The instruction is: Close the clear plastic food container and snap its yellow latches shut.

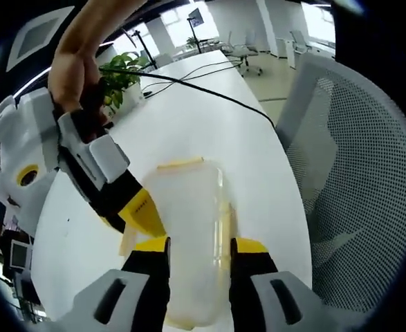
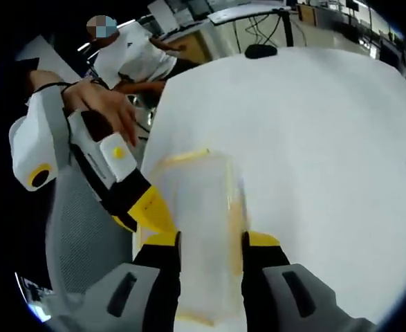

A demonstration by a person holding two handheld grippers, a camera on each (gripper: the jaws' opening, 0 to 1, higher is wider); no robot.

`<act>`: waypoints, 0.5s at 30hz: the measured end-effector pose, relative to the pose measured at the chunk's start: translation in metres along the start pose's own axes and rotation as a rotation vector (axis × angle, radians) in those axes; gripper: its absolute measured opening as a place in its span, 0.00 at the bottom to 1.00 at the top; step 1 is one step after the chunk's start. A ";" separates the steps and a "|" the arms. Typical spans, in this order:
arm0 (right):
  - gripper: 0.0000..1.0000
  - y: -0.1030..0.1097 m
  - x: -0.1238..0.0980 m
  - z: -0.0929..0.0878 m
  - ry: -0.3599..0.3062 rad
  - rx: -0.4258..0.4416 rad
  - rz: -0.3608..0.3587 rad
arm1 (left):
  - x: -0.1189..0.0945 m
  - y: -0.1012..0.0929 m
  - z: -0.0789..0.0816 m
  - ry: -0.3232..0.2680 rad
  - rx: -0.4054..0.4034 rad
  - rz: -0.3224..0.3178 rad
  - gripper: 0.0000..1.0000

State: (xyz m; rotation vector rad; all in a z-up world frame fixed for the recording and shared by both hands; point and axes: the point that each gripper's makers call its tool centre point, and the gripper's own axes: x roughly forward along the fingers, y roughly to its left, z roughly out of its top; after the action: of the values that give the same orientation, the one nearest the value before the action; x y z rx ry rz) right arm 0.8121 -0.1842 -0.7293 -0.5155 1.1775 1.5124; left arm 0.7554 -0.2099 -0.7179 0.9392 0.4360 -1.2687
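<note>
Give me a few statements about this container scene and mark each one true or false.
1. The clear plastic food container sits on a white table. True.
2. The container's latches are red. False: a latch along its far edge is yellow.
3. In the left gripper view, the left gripper has one jaw on each side of the container. True.
4. A potted plant stands on the table. True.
5. The chair beside the table is solid black leather. False: it has a pale mesh back.
6. In the right gripper view, the right gripper hangs far off the table's edge. False: its jaws straddle the container.
</note>
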 end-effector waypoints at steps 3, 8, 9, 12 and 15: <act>0.29 -0.002 -0.003 0.002 -0.010 -0.025 -0.003 | 0.004 0.004 -0.001 0.001 -0.023 0.004 0.26; 0.31 -0.003 -0.004 0.003 -0.009 -0.019 -0.016 | 0.002 0.004 -0.001 -0.017 -0.035 -0.021 0.27; 0.31 -0.002 -0.004 0.004 -0.013 -0.021 -0.017 | 0.002 0.004 -0.001 -0.014 -0.037 -0.026 0.27; 0.32 -0.003 -0.004 0.004 -0.017 -0.021 -0.020 | 0.000 0.003 0.001 -0.010 -0.035 -0.031 0.27; 0.32 -0.003 -0.004 0.004 -0.022 -0.019 -0.022 | 0.001 0.003 0.001 -0.010 -0.033 -0.043 0.28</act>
State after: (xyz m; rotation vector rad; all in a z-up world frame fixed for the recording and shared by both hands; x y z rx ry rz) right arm 0.8175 -0.1835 -0.7255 -0.5217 1.1383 1.5081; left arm 0.7582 -0.2109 -0.7172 0.8997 0.4698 -1.3007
